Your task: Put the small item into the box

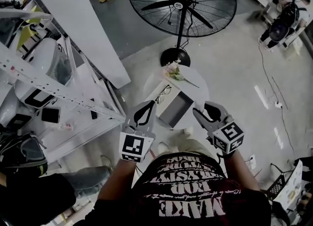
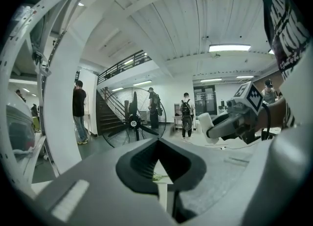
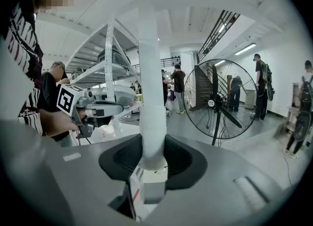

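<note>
Plainly, "MAKE" reads on the shirt point(image 1: 191, 206) while right gripper point(image 1: 197, 110) holds white item point(image 3: 151, 107).

black t-shirt point(image 1: 161, 209), white lettering

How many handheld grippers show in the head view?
2. The left grey two-jaw gripper, jaws together, is by the round white table's left edge; the right grey two-jaw gripper, by its right edge, clamps a small white item.

We are seeing a smooth, matt white cylindrical item point(image 3: 150, 122), a black wire-metal fan point(image 1: 179, 4) and a glossy pale-grey floor point(image 1: 234, 68)
</note>
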A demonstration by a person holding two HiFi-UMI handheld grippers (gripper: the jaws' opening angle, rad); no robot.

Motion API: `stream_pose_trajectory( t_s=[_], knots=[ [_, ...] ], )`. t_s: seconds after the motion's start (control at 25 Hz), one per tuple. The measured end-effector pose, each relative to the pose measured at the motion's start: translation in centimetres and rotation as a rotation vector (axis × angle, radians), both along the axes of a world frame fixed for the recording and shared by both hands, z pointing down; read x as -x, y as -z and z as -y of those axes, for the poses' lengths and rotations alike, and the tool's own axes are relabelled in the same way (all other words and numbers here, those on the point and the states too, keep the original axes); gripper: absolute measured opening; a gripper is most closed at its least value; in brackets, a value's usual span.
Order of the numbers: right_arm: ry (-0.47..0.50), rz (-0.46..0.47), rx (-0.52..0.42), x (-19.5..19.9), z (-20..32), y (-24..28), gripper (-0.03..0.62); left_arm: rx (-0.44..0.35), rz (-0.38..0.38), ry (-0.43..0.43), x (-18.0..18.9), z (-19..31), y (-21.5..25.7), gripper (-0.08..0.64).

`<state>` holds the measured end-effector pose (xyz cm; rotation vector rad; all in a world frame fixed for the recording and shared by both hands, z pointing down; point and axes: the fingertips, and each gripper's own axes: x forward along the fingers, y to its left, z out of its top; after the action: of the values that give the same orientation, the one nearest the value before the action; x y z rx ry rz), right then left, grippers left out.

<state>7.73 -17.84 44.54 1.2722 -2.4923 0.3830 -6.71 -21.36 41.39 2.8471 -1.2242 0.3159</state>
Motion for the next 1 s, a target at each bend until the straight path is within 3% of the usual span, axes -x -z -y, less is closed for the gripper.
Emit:
stream_pose_trajectory(
  t_s=[0.44, 1.0],
  knots=[
    [0.127, -0.010, 0.071, -0.6, 5.0, -4.0, 0.161, 0.021, 0.024, 0.105, -0.9, 2.8, -0.7, 0.002],
    [0.260, -0.060, 0.277, -1.7, 9.7, -15.3, 0.161, 0.044, 0.055, 0.236, -1.6, 6.8, -1.3, 0.002]
  ],
)
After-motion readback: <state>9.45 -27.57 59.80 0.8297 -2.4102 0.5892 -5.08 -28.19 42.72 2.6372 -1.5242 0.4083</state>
